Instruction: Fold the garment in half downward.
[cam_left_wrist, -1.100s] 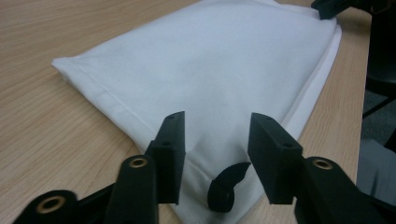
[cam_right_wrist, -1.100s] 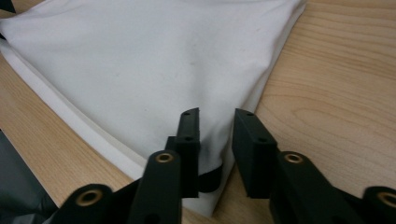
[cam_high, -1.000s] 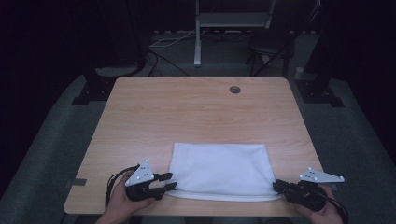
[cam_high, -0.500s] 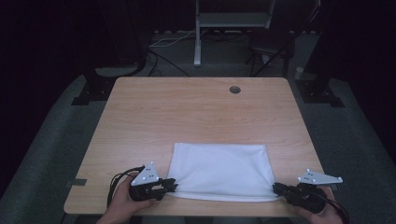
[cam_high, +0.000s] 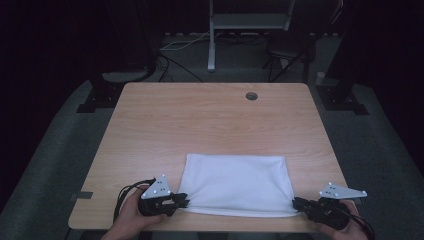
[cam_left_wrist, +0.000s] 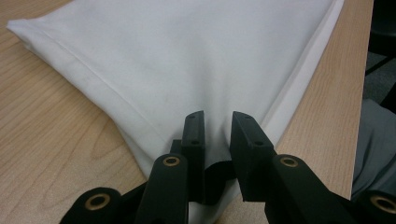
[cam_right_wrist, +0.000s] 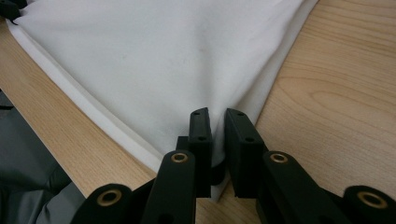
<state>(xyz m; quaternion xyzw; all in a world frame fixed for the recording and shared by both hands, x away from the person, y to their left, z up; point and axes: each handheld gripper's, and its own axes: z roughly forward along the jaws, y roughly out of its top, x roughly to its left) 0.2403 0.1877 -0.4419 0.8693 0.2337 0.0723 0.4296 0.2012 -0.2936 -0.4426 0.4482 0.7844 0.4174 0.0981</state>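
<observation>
On the table (cam_high: 210, 120), near its front edge, lies a folded white cloth (cam_high: 235, 182), long axis left to right; left gripper (cam_high: 181, 200) is clenched on its near-left corner; right gripper (cam_high: 298, 203) on its near-right corner, equally close.

The left hand-held gripper (cam_high: 183, 200) is showing a compact black body topped by a grey three-cornered plate dotted with small dark screw points, and a loop of black cable is trailing from its rear. The right hand-held gripper (cam_high: 297, 202) is wearing the same black housing and the same pale triangular plate, with a dark cable running off behind it. In both gripper views the jaws are appearing as flat matte-black blocks, each carrying two small recessed holes, mounted on black link arms. Brass-coloured ring rivets are sitting at the arm joints. A bare hand (cam_high: 131, 219) is wrapping the left body.
</observation>
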